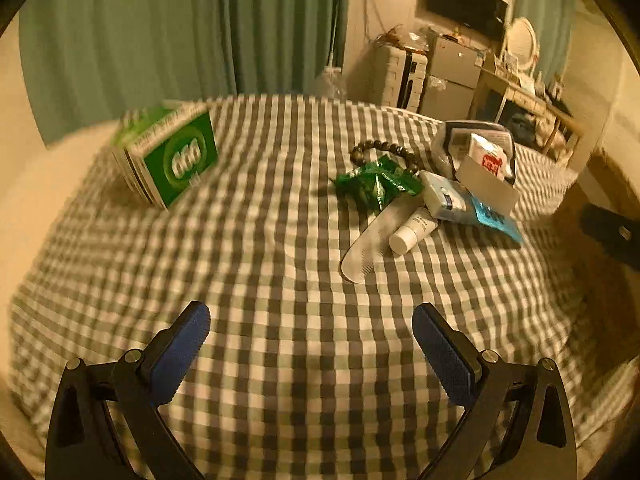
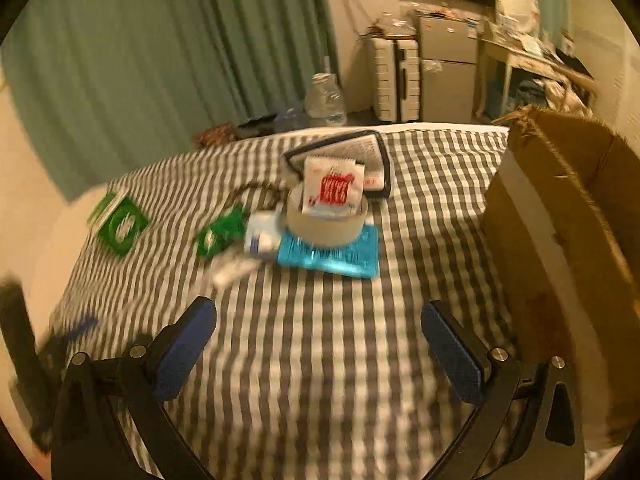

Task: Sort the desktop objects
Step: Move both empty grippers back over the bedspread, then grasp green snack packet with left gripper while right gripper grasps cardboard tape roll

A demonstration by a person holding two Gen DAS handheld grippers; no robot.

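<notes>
A heap of small objects lies on the checked cloth (image 1: pixel 280 240): a green wrapper (image 1: pixel 376 184), a dark bead bracelet (image 1: pixel 384 150), a white comb (image 1: pixel 366 250), a white tube (image 1: pixel 412 232), a blue packet (image 2: pixel 332 252), a tape roll (image 2: pixel 326 220) holding a red-printed sachet (image 2: pixel 334 188), and a black-rimmed pouch (image 2: pixel 360 160). A green box (image 1: pixel 168 156) lies apart to the left. My left gripper (image 1: pixel 310 348) hovers open over the cloth, short of the heap. My right gripper (image 2: pixel 318 344) is open too, with nothing between its fingers.
A brown cardboard box (image 2: pixel 568 240) stands at the cloth's right edge, close to my right gripper. Green curtains (image 1: pixel 180 32) hang behind. A water bottle (image 2: pixel 326 100), a suitcase (image 2: pixel 394 80) and a small fridge (image 2: pixel 448 76) stand beyond the far edge.
</notes>
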